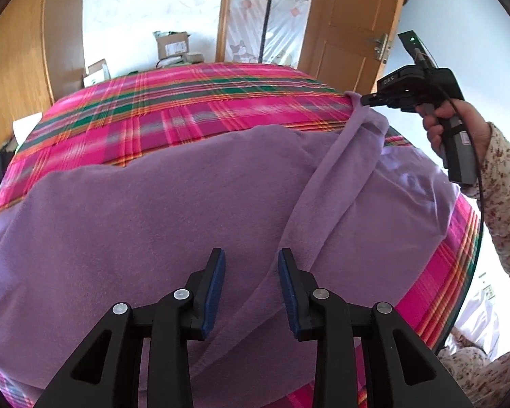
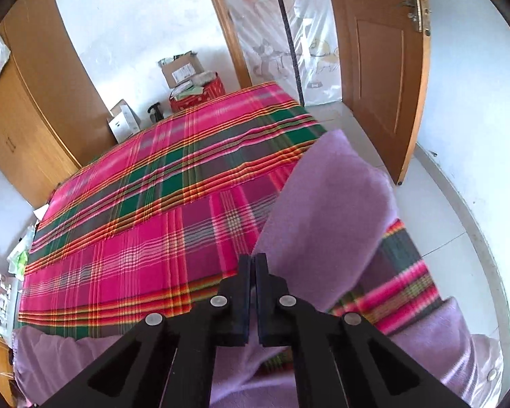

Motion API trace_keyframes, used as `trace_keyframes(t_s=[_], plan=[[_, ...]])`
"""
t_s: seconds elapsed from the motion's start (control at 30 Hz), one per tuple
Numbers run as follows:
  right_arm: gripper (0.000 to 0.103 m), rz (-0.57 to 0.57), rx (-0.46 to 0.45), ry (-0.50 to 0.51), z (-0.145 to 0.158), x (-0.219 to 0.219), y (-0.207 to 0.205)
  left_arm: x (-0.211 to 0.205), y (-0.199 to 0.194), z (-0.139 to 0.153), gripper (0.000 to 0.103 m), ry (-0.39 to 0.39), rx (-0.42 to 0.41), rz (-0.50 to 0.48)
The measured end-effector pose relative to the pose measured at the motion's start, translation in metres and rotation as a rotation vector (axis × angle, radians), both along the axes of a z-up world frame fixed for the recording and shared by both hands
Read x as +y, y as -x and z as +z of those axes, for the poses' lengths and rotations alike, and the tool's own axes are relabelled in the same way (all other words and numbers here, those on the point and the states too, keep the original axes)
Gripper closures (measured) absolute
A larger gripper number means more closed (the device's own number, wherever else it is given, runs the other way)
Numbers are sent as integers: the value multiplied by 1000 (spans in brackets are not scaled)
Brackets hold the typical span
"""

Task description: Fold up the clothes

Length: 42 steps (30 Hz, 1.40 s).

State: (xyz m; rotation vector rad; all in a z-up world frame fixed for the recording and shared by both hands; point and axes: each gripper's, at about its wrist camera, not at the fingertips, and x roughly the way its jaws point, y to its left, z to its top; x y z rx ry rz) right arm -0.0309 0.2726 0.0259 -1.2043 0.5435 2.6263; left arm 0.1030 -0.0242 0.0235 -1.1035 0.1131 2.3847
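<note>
**Purple garment, one corner pinched at the far right**

Purple garment (image 1: pixel 146 217) lies spread across the plaid bedspread (image 1: pixel 193 102), its bulk straight below and ahead of the left gripper (image 1: pixel 251 272) — jaws spread, holding nothing. A sleeve-like strip (image 1: pixel 336 170) runs from there diagonally up to the right gripper (image 1: pixel 369 99), whose jaws are pressed together on its end. So the right one holds the cloth; the left hovers nearest the body. One garment, two grippers.

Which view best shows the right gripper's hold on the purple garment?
Left wrist view: the whole right gripper shows from outside, clamping a lifted strip of the purple garment. The right wrist view shows only its shut fingers with purple cloth behind, the contact hidden.
</note>
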Motion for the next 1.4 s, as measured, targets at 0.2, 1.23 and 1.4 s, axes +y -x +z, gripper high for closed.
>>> trace_keyframes(t_s=[0.2,1.23,1.4], plan=[[100,-30,64,10,6,11,-28,8,-7,9,69,22,55,-5],[100,-119,143,73,-24,37,-96,58,-29,6,68,180,188,-152],[100,-113,170,79,-21,37,-100,60,-25,4,69,192,184,-143]])
